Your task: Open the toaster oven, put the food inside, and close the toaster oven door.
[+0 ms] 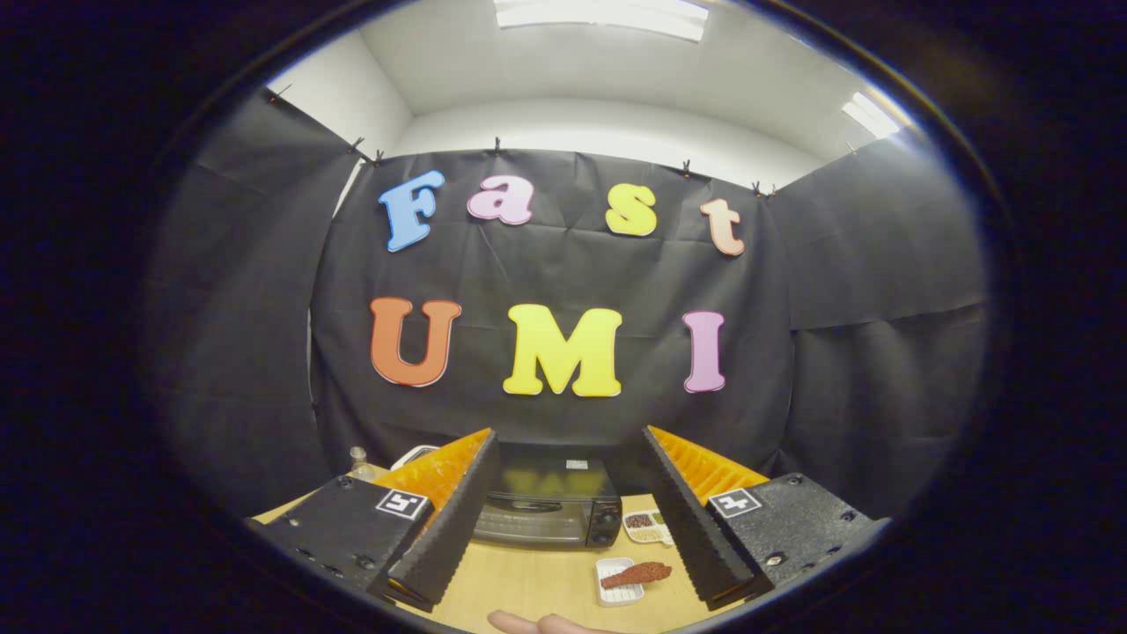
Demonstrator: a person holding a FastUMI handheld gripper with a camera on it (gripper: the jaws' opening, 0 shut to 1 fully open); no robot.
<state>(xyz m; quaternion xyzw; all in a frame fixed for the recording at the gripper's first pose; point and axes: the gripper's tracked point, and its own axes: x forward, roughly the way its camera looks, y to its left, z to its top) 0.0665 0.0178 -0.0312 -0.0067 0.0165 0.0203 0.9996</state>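
The gripper (563,519) hangs above the near part of the pale wooden tabletop (528,581) with its two fingers spread wide and nothing between them but open air. Straight ahead, framed in the gap between the fingers and farther off, stands the black box-shaped toaster oven with a dark glass door (546,506). Its door is closed, and a bar-like handle seems to run across the top of the glass, left to right. The oven's long side faces the gripper squarely, with the knobs at its right end.

The food, a reddish-brown elongated piece (638,574), lies on a small white rectangular tray (616,592) on the tabletop, nearer than the oven and to its right, just inside the right finger. Its long axis runs left to right, tilted slightly upward to the right. Farther back, beside the oven's right end, sits a white divided dish with small portions of food (647,527). A person's fingertips (537,625) rest at the near edge of the tabletop.

Since the door is not yet open, the first move is probably forward and down toward the handle, which lies dead ahead; the food sits off to the right for afterwards.
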